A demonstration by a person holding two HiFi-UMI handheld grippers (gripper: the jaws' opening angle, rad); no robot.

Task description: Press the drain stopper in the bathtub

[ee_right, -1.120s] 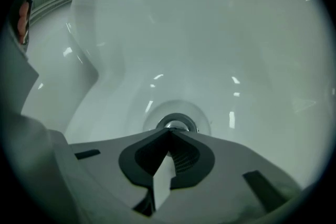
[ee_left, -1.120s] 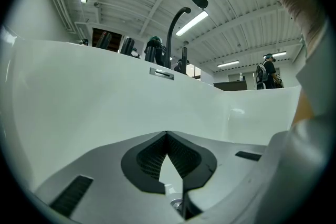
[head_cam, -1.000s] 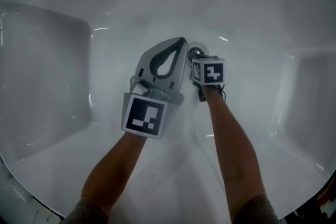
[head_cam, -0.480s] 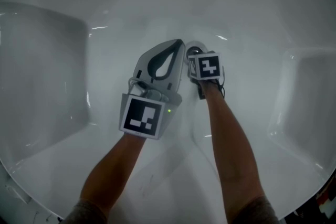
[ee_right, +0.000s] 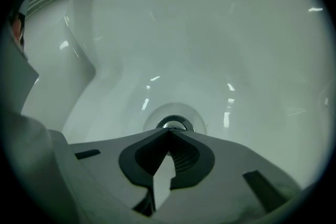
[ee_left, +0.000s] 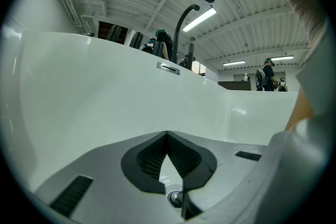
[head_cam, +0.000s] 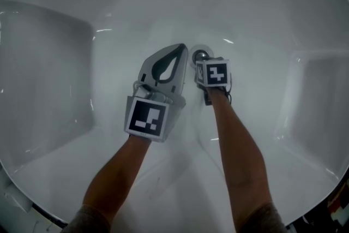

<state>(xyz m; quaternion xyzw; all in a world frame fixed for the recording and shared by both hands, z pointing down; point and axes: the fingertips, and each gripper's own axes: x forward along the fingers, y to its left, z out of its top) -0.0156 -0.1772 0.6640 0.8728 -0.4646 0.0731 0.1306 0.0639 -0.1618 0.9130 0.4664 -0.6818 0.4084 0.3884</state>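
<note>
While the right gripper (ee_right: 169,132) holds closed fingers over the drain stopper (ee_right: 174,123), the left gripper (ee_left: 167,135), fingers closed and empty, is just beside it.

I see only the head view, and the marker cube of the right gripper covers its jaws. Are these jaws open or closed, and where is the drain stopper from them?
Observer: In the right gripper view, the right gripper has its jaws closed, tips together, with nothing between them.
Operator: And the stopper?
Observer: The chrome drain stopper lies just past the tips, which overlap its near edge. I cannot confirm contact.
Operator: What about the left gripper?
Observer: The left gripper is also shut and empty. It is aimed at the bathtub wall, where a small metal plate sits higher up.
</note>
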